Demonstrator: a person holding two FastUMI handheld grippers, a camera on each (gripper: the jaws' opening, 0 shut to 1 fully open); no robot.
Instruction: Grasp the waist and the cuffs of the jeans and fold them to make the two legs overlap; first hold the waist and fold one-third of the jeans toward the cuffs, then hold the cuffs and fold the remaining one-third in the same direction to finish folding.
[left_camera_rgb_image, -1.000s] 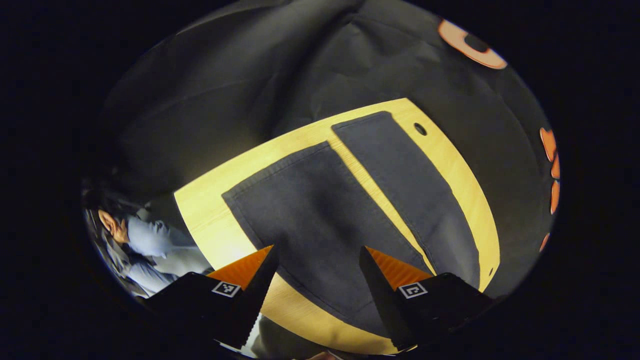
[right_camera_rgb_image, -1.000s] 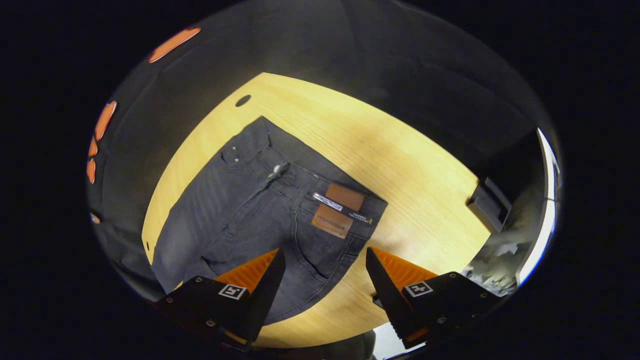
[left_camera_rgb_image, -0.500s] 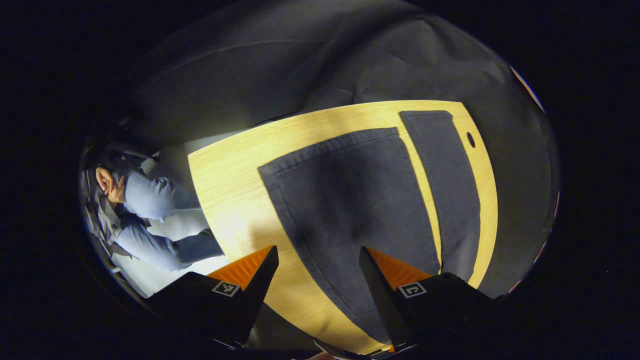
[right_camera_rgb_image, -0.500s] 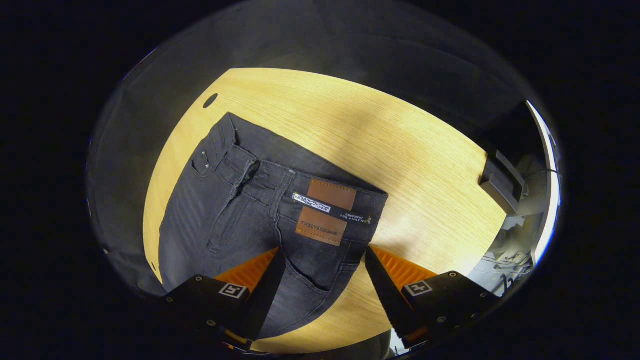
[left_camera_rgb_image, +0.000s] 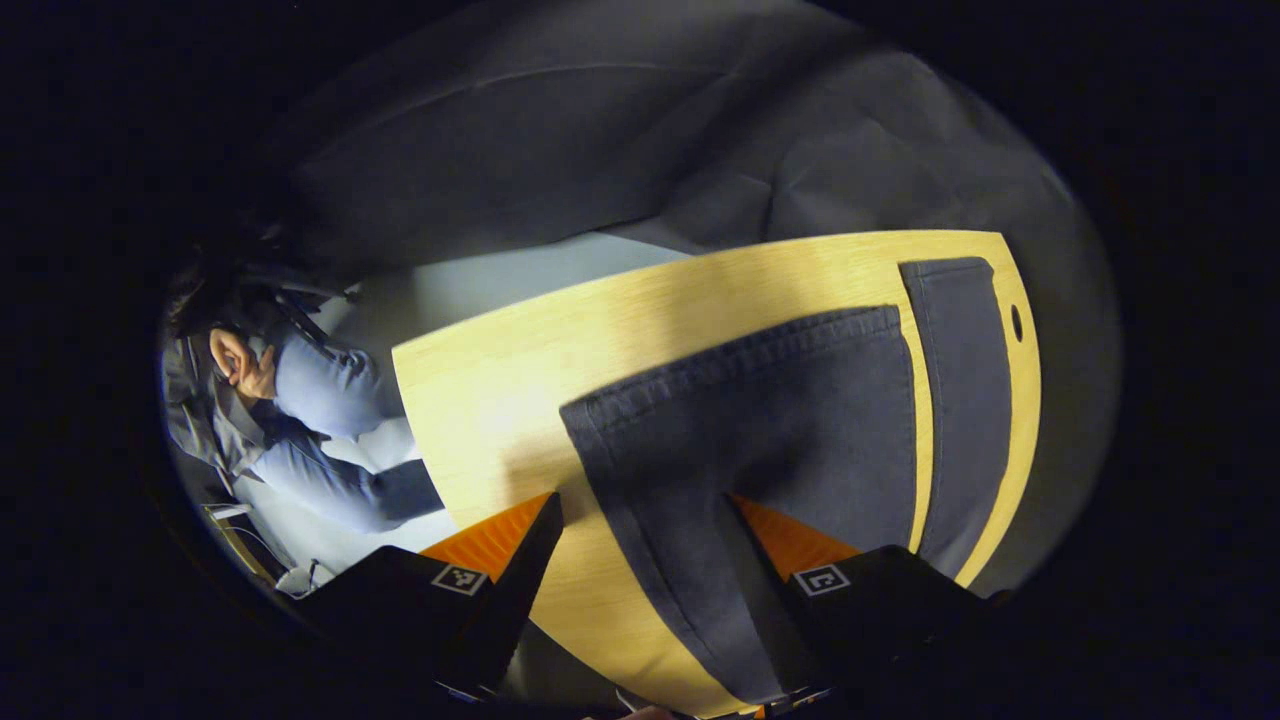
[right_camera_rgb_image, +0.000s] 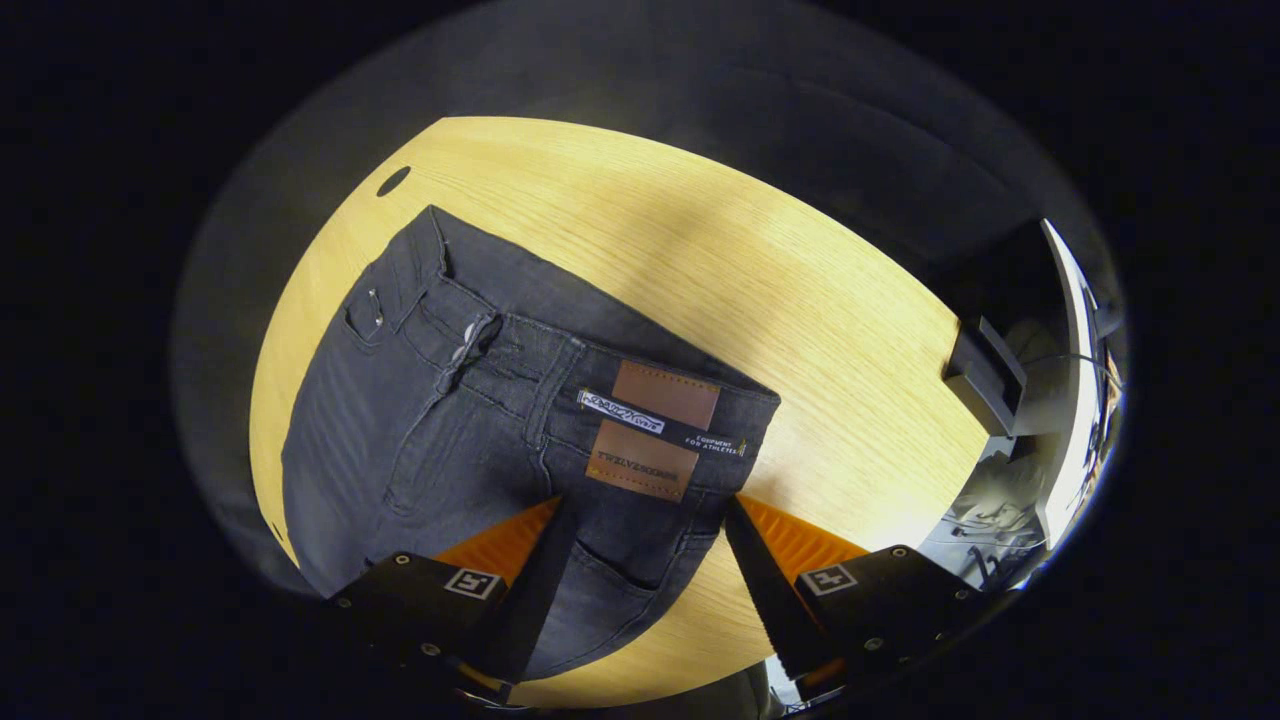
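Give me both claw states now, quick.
Left claw: open, above the jeans cuff end.
Right claw: open, above the waist.

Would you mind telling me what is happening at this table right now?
A person holding a gripper in each hand is about to fold dark jeans that lie flat on a wooden table. The right gripper hangs open above the waist, near its leather patches. The left gripper hangs open above the near cuff, with the two legs apart. Neither gripper grips the cloth, so no fold is made yet. Another person sits beside the table.
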